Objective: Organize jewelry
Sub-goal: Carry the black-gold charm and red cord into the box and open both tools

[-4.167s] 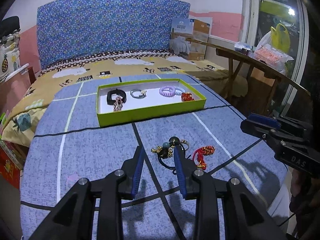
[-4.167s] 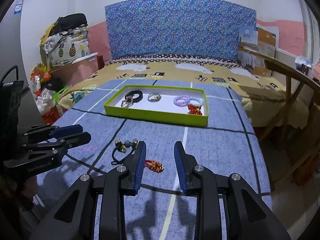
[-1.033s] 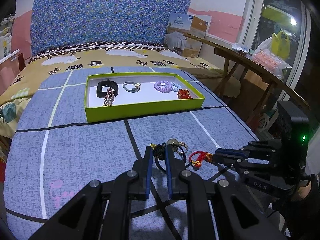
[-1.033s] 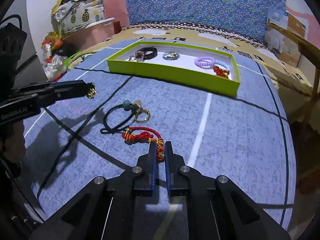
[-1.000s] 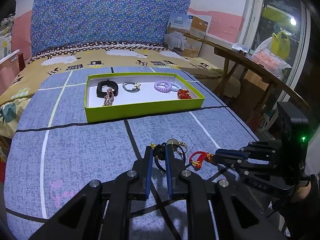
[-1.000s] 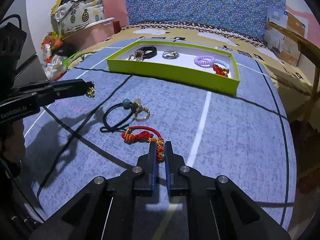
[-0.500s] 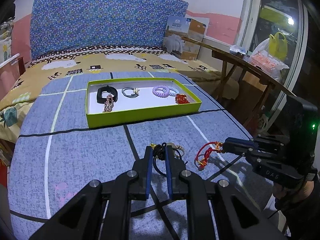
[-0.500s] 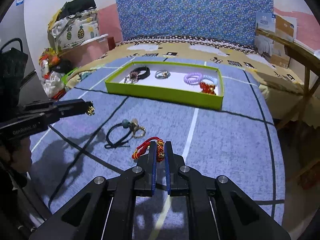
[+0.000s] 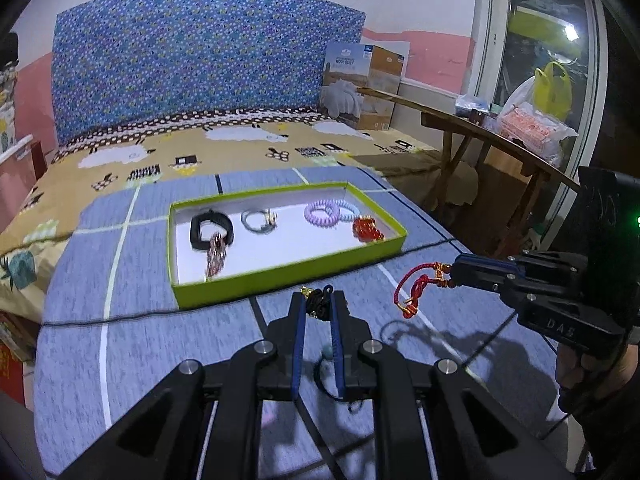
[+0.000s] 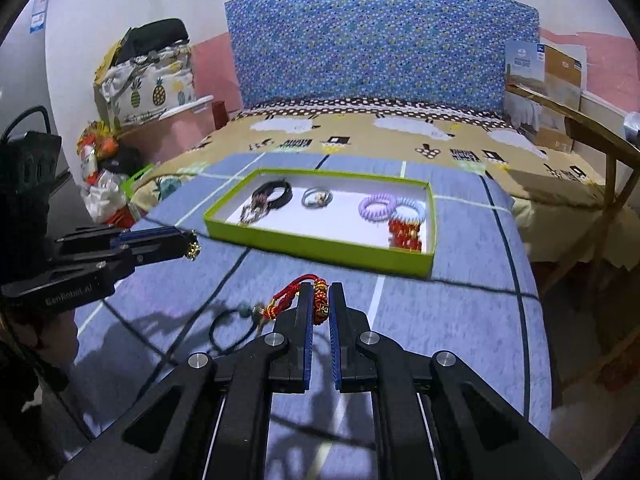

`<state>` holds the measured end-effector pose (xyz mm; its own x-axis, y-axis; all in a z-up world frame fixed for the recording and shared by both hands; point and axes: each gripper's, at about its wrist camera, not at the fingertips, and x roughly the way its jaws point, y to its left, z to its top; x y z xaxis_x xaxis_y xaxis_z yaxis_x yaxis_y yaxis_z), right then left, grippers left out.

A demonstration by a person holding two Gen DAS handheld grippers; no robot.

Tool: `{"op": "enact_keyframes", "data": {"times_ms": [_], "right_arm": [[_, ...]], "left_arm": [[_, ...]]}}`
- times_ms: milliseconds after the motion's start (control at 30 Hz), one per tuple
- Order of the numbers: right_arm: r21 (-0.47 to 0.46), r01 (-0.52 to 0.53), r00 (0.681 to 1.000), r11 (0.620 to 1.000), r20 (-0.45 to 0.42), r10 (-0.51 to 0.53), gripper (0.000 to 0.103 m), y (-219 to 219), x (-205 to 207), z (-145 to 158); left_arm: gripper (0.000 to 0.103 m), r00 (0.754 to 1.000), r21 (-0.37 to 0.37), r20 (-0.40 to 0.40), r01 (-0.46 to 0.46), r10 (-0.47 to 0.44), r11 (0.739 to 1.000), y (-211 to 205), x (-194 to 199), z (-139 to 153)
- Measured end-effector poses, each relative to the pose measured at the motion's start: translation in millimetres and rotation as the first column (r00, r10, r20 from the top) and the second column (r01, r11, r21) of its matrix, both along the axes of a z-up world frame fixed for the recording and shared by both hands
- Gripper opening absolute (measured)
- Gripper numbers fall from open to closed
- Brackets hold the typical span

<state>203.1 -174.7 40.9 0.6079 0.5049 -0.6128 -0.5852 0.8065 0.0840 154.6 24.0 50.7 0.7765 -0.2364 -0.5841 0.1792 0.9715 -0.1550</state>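
A green-walled tray (image 9: 280, 274) (image 10: 320, 246) sits on the blue-grey cloth and holds a black band (image 9: 210, 226), a silver ring (image 9: 260, 220), purple and pale blue coil ties (image 9: 322, 212) and a red bead bracelet (image 9: 368, 230). My left gripper (image 9: 319, 300) is shut on a small black and gold piece (image 9: 316, 302), lifted above the cloth; it also shows in the right wrist view (image 10: 192, 250). My right gripper (image 10: 319, 300) is shut on a red cord bracelet (image 10: 298, 296) (image 9: 418, 286), lifted. A black hair tie with beads (image 10: 236, 320) lies on the cloth.
A bed with a yellow patterned sheet (image 9: 240, 148) and a blue headboard (image 10: 380, 40) lies behind the tray. A wooden rail (image 9: 480, 136) runs along the right. Bags and boxes (image 10: 140, 80) stand at the left. The cloth's right edge (image 10: 536, 320) drops off.
Both grippers have risen and moved toward the tray. The red cord bracelet has left the cloth in my right gripper. The black hair tie has stayed on the cloth.
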Motion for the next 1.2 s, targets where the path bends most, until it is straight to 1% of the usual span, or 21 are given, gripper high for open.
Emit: {"op": "enact_keyframes", "data": {"times_ms": [233,500,633,800,1000,1200], "right_arm": [[0.029,0.011,1.0,1.0,-0.003,-0.01,0.007,6.2,36.1,7.6],[0.018,0.023,0.999,1.0,-0.032,-0.023,0.007,18.5,82.6,-0.7],[0.01,0.023,0.997,1.0,-0.067,-0.022,0.007,23.6,103.0,-11.5],[-0.007,0.007,0.99,1.0,-0.142,-0.008,0.007,31.0,124.9,-30.6],[-0.051,-0.011,0.98,0.999,-0.199,0.001,0.007,37.0,136.8,-47.6],[-0.068,-0.018,0.974,0.998,-0.228,0.003,0.008,38.3,142.4,-52.5]], "left_arm": [[0.013,1.0,0.012,0.009,-0.007,0.007,1.0,7.1,34.9,5.2],[0.013,1.0,0.061,-0.015,-0.024,0.025,0.998,13.9,80.3,-5.7],[0.013,0.999,0.071,-0.042,-0.029,0.032,0.997,16.7,99.1,-15.6],[0.013,0.996,0.081,-0.083,-0.025,0.032,0.996,16.3,115.0,-31.1],[0.013,0.99,0.079,-0.141,-0.012,0.023,0.997,14.8,125.0,-47.8],[0.013,0.983,0.074,-0.182,0.0,0.013,0.997,12.5,132.3,-56.4]]}}
